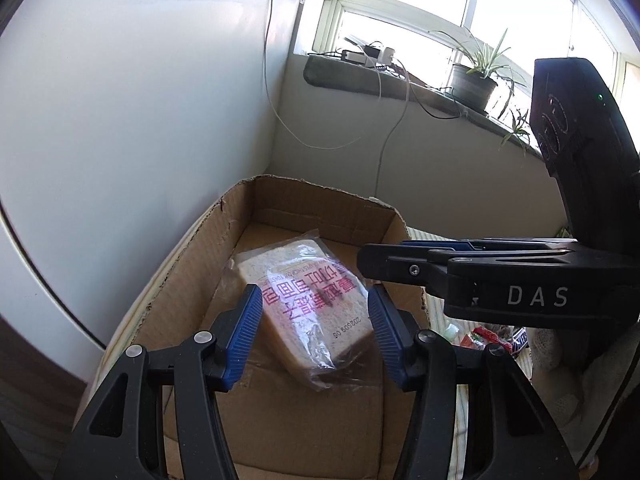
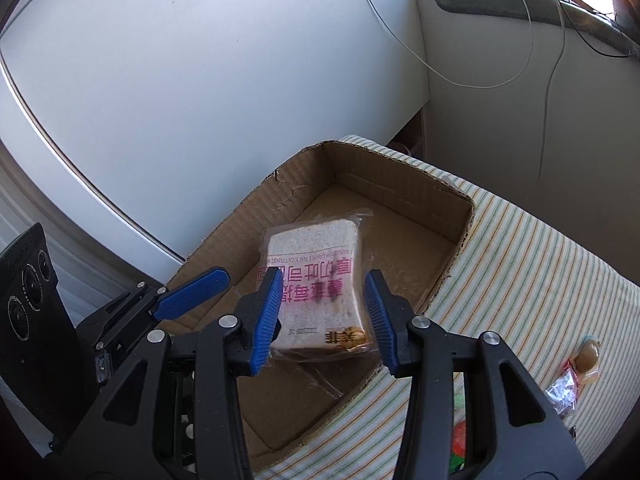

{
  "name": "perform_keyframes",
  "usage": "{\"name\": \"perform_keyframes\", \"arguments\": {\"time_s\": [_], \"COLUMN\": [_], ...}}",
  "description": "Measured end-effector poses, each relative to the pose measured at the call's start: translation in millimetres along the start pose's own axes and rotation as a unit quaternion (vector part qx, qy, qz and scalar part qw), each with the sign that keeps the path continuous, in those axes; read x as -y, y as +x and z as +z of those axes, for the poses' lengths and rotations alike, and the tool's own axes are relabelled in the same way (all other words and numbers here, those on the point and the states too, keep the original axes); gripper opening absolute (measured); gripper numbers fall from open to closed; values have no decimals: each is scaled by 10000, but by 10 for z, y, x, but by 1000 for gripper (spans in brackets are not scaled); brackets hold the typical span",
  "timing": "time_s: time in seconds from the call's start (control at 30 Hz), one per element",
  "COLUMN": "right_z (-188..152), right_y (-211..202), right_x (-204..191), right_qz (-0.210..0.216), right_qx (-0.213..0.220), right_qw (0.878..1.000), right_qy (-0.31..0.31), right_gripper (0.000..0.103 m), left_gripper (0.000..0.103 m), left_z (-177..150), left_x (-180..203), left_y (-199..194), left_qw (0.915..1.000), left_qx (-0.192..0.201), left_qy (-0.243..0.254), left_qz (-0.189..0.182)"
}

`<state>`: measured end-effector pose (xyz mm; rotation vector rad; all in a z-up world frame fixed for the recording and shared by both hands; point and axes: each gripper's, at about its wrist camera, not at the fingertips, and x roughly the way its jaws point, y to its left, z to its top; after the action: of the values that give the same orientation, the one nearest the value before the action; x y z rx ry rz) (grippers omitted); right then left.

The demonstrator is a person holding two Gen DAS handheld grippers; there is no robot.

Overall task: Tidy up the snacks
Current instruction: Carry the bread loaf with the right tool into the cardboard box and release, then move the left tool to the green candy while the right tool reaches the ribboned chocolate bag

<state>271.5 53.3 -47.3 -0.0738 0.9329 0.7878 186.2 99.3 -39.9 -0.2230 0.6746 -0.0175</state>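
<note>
Blue-padded fingers [image 1: 244, 332] of the left tool [image 1: 314, 334] are standing spread, and the right tool [image 2: 320, 318] is gaping too, nothing pinched; beyond, the wrapped toast slice [image 2: 316, 288] is lying inside the cardboard box [image 2: 460, 248] on the striped surface [image 2: 528, 264].

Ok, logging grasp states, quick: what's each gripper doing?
Left gripper: open, holding nothing.
Right gripper: open, above the bagged toast slice.

Wrapped bread slice [image 2: 316, 288] inside cardboard box [image 2: 400, 196]
</note>
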Motion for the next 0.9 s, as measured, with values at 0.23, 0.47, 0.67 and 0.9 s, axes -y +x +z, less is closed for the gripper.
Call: {"name": "perform_keyframes", "arguments": {"time_s": [0.23, 0.47, 0.67, 0.9], "right_z": [-276, -698, -1138, -1783], "right_y": [-425, -877, -1221, -1376], "right_x": [194, 422, 516, 895], "right_qz": [-357, -752, -1262, -1526], "right_qx": [277, 574, 642, 227], "right_qw": [9990, 9954, 9899, 9842], "right_qy": [6, 133, -16, 865], "right_gripper": [45, 45, 45, 45], "left_gripper": [54, 54, 54, 54], "left_z": [-47, -181, -351, -595], "left_x": [125, 473, 763, 1017], "left_y": [-294, -371, -369, -186], "left_qw": [9992, 9958, 9890, 9770], "left_qx": [306, 267, 67, -587], "left_qy": [124, 548, 942, 1144], "left_qz": [-202, -683, -1135, -1703]}}
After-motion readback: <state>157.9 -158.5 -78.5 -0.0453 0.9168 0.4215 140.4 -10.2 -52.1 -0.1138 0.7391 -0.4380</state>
